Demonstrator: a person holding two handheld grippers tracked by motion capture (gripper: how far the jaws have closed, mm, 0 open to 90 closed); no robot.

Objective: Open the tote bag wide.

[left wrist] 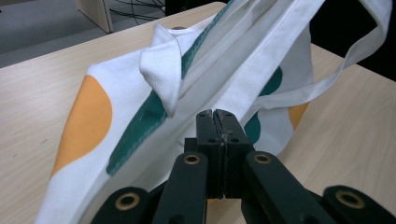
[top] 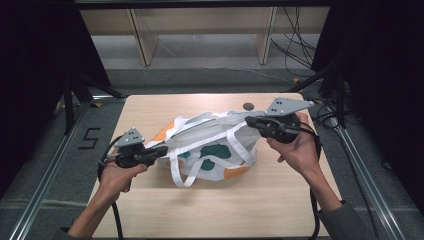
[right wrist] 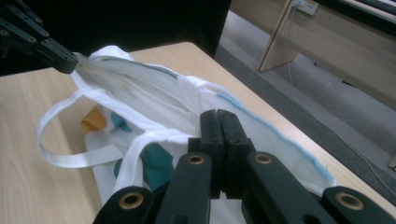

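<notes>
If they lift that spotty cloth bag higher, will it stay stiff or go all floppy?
Probably floppy: the bag already sags between the left gripper and right gripper, both shut on its rim. Its handles hang in loose loops. It looks flat, so likely light.

The middle of the table (top: 150, 210) is taken up by the tote bag (top: 210, 150), which is stretched between the left gripper (top: 162, 150) near the left edge and the right gripper (top: 250, 121) near the far right corner. Passage across the centre is blocked by the taut cloth and by the white handles (top: 182, 172) looped toward the near edge. Bare wood is left along the near edge and at the far left corner. A small round disc (top: 248, 106) lies by the far edge.
</notes>
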